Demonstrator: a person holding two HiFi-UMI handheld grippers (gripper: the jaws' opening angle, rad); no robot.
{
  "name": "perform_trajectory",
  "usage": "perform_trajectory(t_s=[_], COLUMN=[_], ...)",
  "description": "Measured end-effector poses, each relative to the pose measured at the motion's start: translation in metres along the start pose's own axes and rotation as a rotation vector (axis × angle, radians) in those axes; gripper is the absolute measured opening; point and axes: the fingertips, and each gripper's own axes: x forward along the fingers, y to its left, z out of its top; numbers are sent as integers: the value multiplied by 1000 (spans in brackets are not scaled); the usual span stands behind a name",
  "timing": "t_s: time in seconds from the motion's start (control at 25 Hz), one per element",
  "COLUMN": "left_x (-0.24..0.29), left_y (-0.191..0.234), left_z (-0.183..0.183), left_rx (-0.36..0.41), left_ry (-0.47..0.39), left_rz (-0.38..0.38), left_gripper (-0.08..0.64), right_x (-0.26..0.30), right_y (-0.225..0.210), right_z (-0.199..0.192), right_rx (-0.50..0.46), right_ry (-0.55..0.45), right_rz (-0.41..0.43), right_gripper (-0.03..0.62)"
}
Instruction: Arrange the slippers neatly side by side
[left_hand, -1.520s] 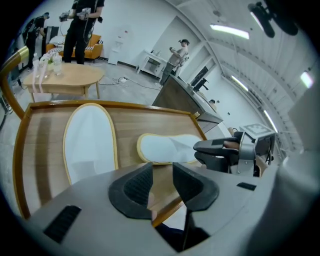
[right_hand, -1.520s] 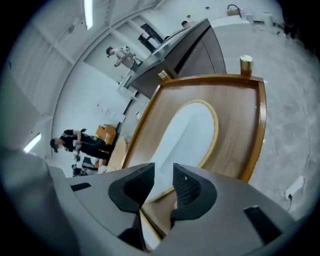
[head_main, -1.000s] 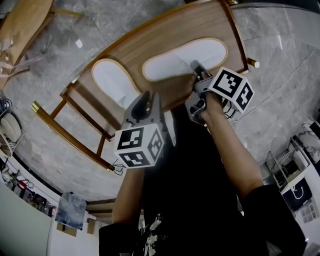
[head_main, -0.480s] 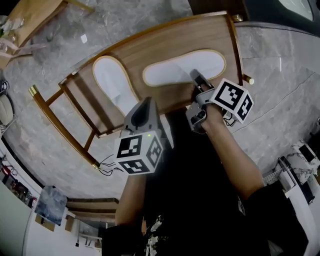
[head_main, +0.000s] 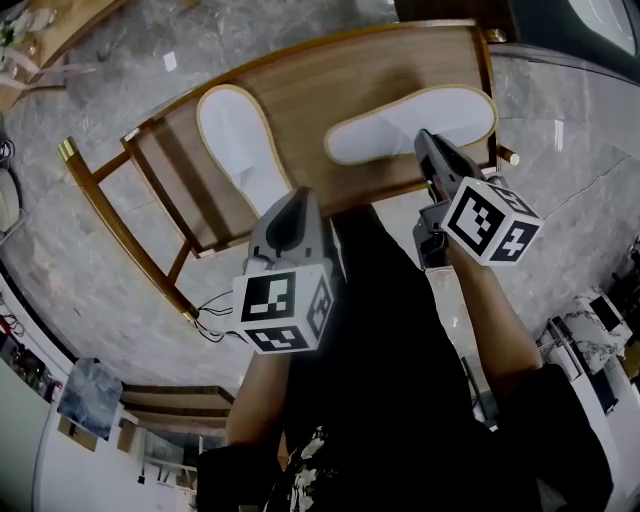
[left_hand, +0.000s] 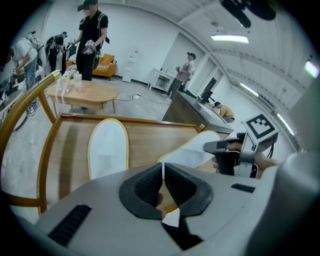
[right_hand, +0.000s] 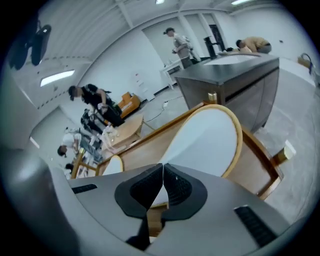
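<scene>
Two white slippers with tan trim lie on a low wooden table (head_main: 330, 70). The left slipper (head_main: 238, 140) (left_hand: 107, 150) points away from me. Its heel is hidden behind my left gripper (head_main: 291, 202) (left_hand: 162, 167). That gripper's jaws have just been closing, and the tips now meet with nothing visible between them. The right slipper (head_main: 410, 125) (right_hand: 205, 140) lies crosswise, with its toe at the table's right end. My right gripper (head_main: 428, 146) (right_hand: 162, 167) has also just been closing and is shut on that slipper's near rim.
The table has slatted rails at its left end (head_main: 150, 190) and brass knobs at its corners (head_main: 510, 156). Grey marble floor surrounds it. Another wooden table (left_hand: 82, 92) stands beyond, with several people near it. A dark counter (right_hand: 225, 75) lies past the right end.
The right slipper has slid toward the table's right end together with my right gripper, which rose and rolled. My left gripper stays at the left slipper's heel.
</scene>
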Motion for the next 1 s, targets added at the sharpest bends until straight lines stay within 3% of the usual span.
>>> perform_trajectory(t_s=[0.12,0.4,1.0], left_x=[-6,-21,-34], left_y=[6,23,68], left_z=[0,3,3], left_rx=[19,35,-19], left_ry=[5,6,-8], left_rz=[4,12,65], left_gripper=[15,15,15], right_x=[-7,-18,24], right_y=[14,45,119], right_z=[1,12,-31], right_rx=[-183,-445,-756], right_ry=[27,73,304], right_rz=[9,41,171], right_gripper=[3,5,3])
